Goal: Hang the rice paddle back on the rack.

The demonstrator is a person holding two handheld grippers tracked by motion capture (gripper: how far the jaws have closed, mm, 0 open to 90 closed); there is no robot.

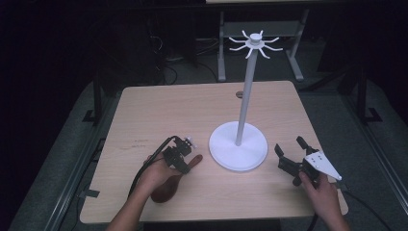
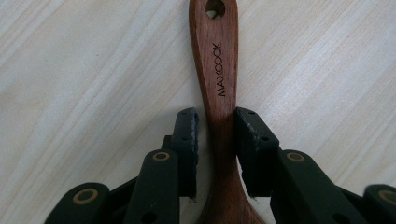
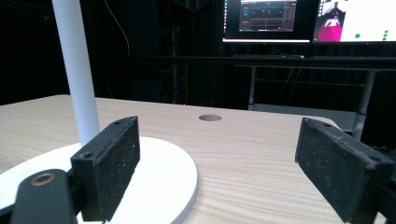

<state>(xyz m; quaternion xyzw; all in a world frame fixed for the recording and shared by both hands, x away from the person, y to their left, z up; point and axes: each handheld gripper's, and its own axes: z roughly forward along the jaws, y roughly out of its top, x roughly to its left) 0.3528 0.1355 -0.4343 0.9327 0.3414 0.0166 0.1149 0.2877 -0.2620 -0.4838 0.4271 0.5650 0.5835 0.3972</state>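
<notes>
The left gripper (image 2: 215, 154) straddles the spoon (image 2: 219, 84) handle, jaws not quite shut, near the table's (image 1: 144, 115) front edge, probably to hang it on the stand (image 1: 239, 144). The right gripper (image 1: 292, 151) waits wide open.

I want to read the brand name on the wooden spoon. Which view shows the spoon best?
The left gripper view: the wooden spoon lies close, its handle between the left claw, and "MAXCOOK" is readable. The high view shows it small and partly under the hand.
</notes>
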